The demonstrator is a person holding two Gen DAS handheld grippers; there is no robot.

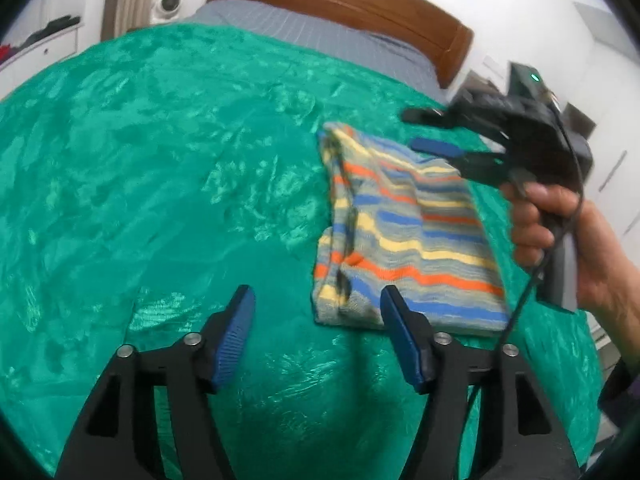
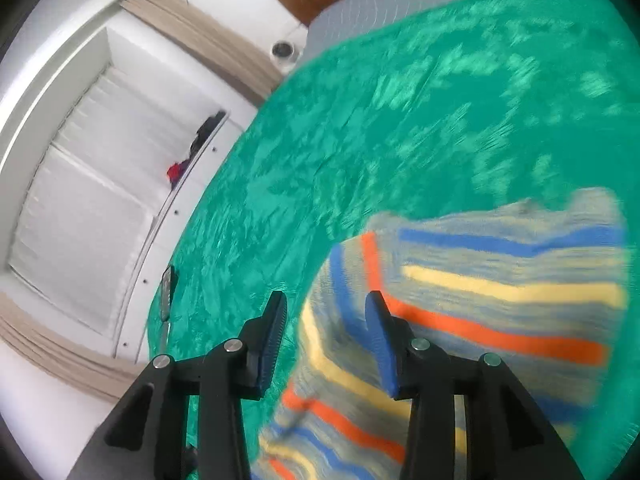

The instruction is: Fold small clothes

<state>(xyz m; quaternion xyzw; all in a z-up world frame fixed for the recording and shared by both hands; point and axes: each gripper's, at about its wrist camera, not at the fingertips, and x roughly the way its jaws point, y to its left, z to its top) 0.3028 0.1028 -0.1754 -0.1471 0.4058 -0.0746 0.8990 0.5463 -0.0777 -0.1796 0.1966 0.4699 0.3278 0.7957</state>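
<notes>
A folded striped garment (image 1: 404, 236), grey with blue, yellow and orange bands, lies on the green blanket (image 1: 160, 184). My left gripper (image 1: 316, 300) is open and empty, just in front of the garment's near left corner. My right gripper (image 1: 424, 130) hovers open over the garment's far right side, held by a hand (image 1: 560, 236). In the right wrist view the right gripper (image 2: 326, 306) is open and empty above the garment (image 2: 500, 292), which is blurred.
The bed has a brown headboard (image 1: 360, 8) and a grey sheet (image 1: 320, 36) beyond the blanket. White cabinets (image 2: 88, 184) with clothes on a shelf stand past the bed's edge. A small dark object (image 2: 166, 292) lies at the blanket's edge.
</notes>
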